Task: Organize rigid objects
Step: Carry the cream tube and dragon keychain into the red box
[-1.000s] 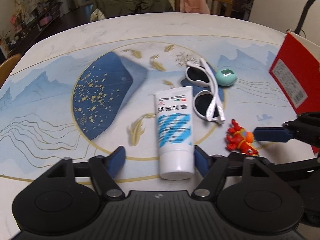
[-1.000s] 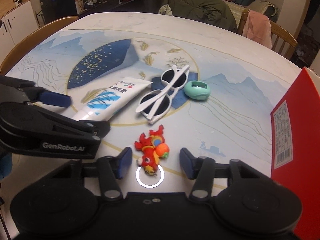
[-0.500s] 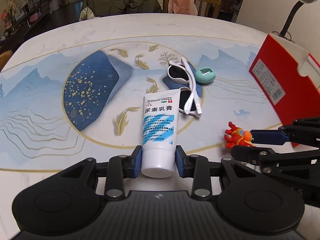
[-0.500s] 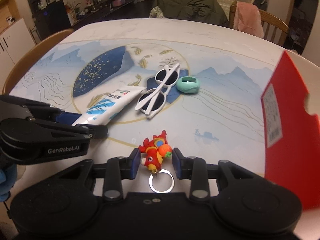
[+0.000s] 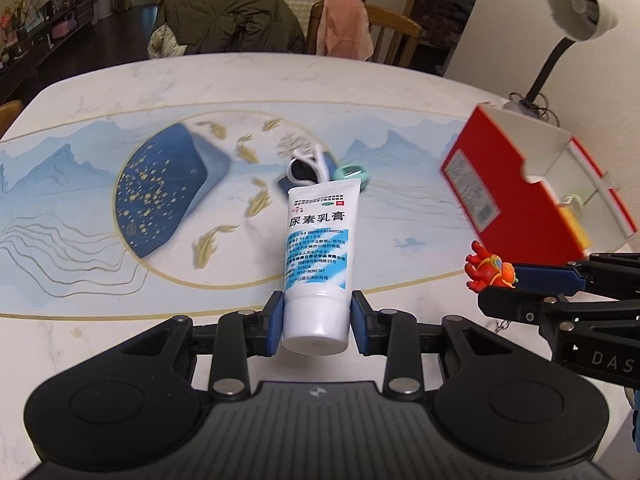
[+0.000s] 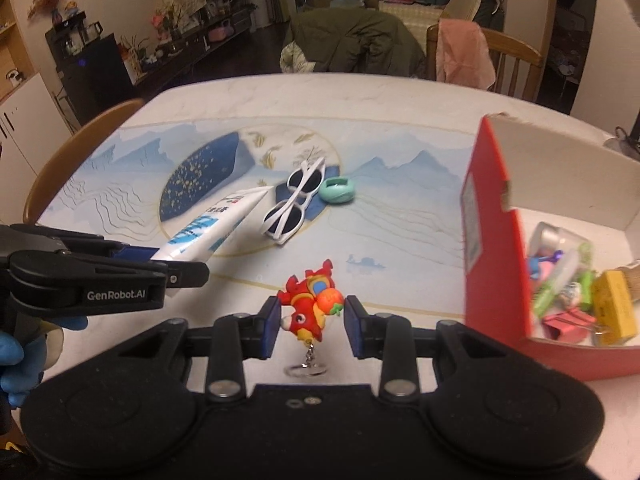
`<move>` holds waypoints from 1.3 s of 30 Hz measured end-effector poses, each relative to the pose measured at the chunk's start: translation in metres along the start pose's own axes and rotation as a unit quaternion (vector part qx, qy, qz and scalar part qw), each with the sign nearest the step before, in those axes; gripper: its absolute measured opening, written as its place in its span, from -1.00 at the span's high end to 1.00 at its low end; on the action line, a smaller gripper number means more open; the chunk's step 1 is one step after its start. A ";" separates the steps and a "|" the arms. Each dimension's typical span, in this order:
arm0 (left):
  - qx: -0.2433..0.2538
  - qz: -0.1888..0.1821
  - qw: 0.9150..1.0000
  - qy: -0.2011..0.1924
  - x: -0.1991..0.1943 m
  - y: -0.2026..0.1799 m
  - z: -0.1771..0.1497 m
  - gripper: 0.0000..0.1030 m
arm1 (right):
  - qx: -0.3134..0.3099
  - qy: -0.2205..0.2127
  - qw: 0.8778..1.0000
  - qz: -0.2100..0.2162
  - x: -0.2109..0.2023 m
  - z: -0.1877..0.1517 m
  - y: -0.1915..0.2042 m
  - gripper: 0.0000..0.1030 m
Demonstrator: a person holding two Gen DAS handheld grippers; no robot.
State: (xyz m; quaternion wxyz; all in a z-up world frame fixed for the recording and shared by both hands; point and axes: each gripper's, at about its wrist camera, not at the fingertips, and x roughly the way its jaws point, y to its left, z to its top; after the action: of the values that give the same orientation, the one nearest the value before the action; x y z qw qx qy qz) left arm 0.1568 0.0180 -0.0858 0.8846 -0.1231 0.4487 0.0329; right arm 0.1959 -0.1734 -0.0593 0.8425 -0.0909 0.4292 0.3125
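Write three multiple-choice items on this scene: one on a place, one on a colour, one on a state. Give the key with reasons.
1. Where do the sunglasses lie?
A. in the red box
B. on the table
C. in the right gripper

2. What colour is the box outside?
A. red
B. green
C. black

3. What does the left gripper hold?
A. nothing
B. the keychain
C. the cream tube

Key: B, they rest on the mat beside the teal object; A, its outer wall is red; C, its pads clamp the tube, while the right gripper grips the toy keychain.

A white-and-blue cream tube (image 5: 317, 258) (cap end nearest the camera) and a red fish keychain (image 6: 312, 306) hang above the table, while white sunglasses (image 6: 297, 204) and a mint ring-shaped object (image 6: 338, 191) lie beside an open red box (image 6: 496, 248).
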 end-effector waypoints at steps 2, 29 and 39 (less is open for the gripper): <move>0.004 -0.005 1.000 -0.005 -0.006 -0.009 0.003 0.35 | 0.002 -0.008 1.000 -0.001 -0.012 0.001 -0.005 0.37; 0.095 -0.049 0.994 -0.037 -0.001 -0.188 0.069 0.35 | 0.036 -0.080 0.995 -0.055 -0.085 0.023 -0.161 0.37; 0.131 -0.038 0.991 -0.020 0.040 -0.244 0.080 0.35 | 0.066 -0.070 0.991 -0.091 -0.082 0.013 -0.236 0.37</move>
State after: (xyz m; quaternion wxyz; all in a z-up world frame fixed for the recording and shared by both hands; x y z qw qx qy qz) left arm 0.2846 -0.2006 -0.0264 0.9023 -0.0228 0.4268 -0.0569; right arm 0.3112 -0.3913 -0.0145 0.8996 -0.0512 0.3789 0.2112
